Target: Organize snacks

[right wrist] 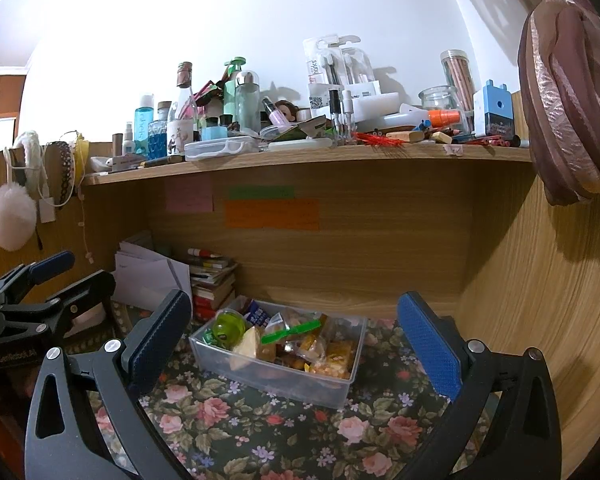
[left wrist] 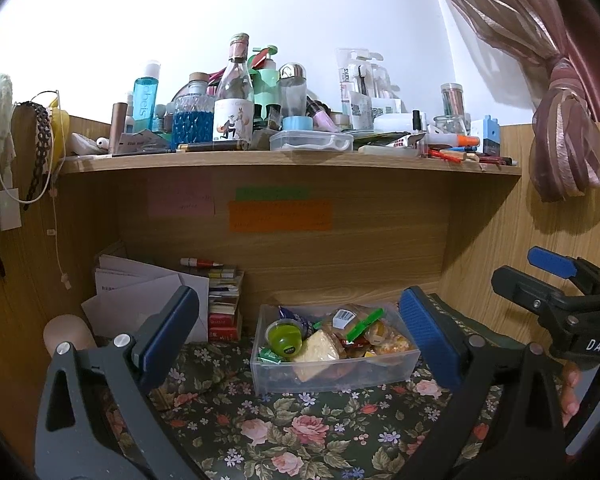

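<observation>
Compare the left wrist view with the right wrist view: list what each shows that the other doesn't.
Left wrist only: fingers on the right gripper's handle.

Right wrist only: a white pom-pom hanging far left and the left gripper, seen from the side.

Both: the clear snack bin on the floral cloth, sticky notes, cluttered shelf; each camera's own gripper is open.

Looks like someone's bedroom or dorm desk nook at home. Wood-grain shelf (right wrist: pixel 300 160) across the middle of the frame is crammed with toiletry bottles (right wrist: pixel 144 118), a jar of pencils (right wrist: pixel 458 76) and packs of brushes. Pink curtain (right wrist: pixel 568 80) tied back at upper right, sticky notes (right wrist: pixel 272 214) on the back panel, floral cloth (right wrist: pixel 260 432) along the bottom, headbands (right wrist: pixel 66 168) hanging at left.
</observation>
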Available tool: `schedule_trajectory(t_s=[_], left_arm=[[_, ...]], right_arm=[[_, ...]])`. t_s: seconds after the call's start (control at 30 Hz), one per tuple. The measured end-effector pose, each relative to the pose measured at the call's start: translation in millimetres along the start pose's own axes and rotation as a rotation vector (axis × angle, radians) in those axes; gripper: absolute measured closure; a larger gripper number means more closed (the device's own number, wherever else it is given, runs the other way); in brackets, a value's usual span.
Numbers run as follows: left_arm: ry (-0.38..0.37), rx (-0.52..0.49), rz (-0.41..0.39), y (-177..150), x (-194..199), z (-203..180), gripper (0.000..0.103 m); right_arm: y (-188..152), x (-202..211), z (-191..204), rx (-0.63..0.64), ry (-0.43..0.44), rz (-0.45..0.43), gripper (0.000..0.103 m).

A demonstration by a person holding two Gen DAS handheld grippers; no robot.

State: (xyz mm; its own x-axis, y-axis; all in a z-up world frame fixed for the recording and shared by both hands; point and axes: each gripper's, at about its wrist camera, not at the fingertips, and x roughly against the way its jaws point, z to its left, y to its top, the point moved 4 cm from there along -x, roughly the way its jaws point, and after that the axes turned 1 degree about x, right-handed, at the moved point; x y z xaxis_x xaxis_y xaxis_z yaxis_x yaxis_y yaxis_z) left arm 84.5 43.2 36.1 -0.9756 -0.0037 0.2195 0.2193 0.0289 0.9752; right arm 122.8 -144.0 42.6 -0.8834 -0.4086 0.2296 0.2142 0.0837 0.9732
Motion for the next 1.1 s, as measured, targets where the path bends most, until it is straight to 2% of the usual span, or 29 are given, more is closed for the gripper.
schedule_trajectory(t_s=[1.1], left_arm=[[-0.008, -0.001, 0.01, -3.4, -3.6, -12.2, 0.0]], right_arm=[[0.1, -1.0, -6.1, -0.01, -0.012, -0.004, 0.0]])
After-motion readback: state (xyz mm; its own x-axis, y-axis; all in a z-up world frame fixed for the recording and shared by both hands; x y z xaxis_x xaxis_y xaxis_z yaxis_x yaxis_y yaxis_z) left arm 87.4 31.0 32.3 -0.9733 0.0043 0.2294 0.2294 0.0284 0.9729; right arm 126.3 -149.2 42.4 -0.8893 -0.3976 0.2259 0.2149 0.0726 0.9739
